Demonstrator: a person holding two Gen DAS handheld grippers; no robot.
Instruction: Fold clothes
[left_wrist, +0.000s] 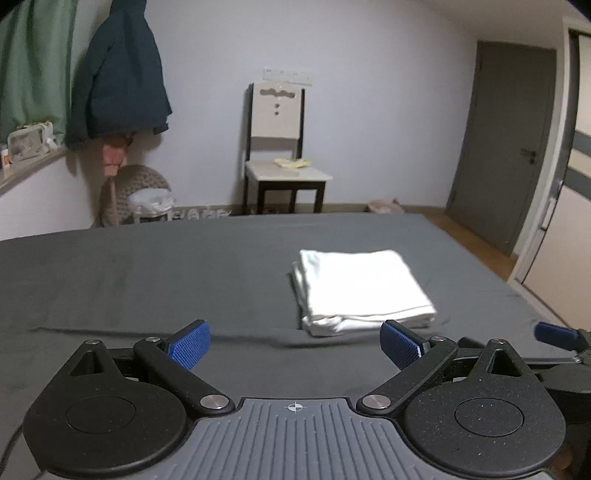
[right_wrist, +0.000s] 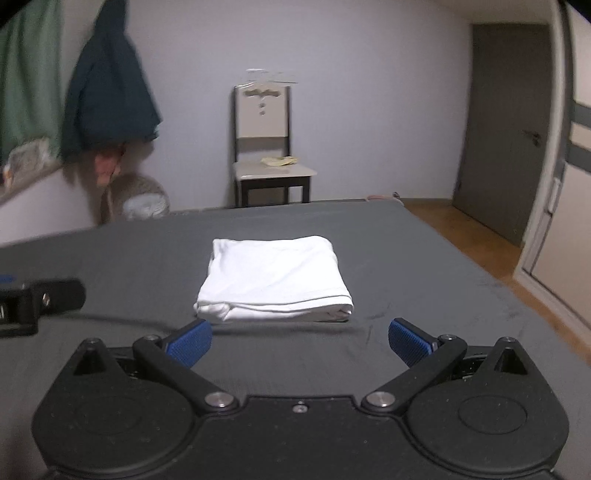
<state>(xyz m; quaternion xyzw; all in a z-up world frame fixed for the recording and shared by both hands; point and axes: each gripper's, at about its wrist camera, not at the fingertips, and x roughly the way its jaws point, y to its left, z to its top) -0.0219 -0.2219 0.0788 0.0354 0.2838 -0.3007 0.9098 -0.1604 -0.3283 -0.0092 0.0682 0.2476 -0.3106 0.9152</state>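
White cloth (right_wrist: 275, 278), folded into a flat rectangular stack, lies on the grey bed sheet (right_wrist: 424, 266), just beyond the right tongs (right_wrist: 300, 341) and roughly centred ahead of them, with no contact. In the left wrist view the cloth (left_wrist: 360, 290) sits ahead and to the right of the left tongs (left_wrist: 294, 343), also apart from them. Both tongs stand with blue pads (left_wrist: 189, 349) spread wide and nothing held; a chair (left_wrist: 280, 147) stands against the far wall.
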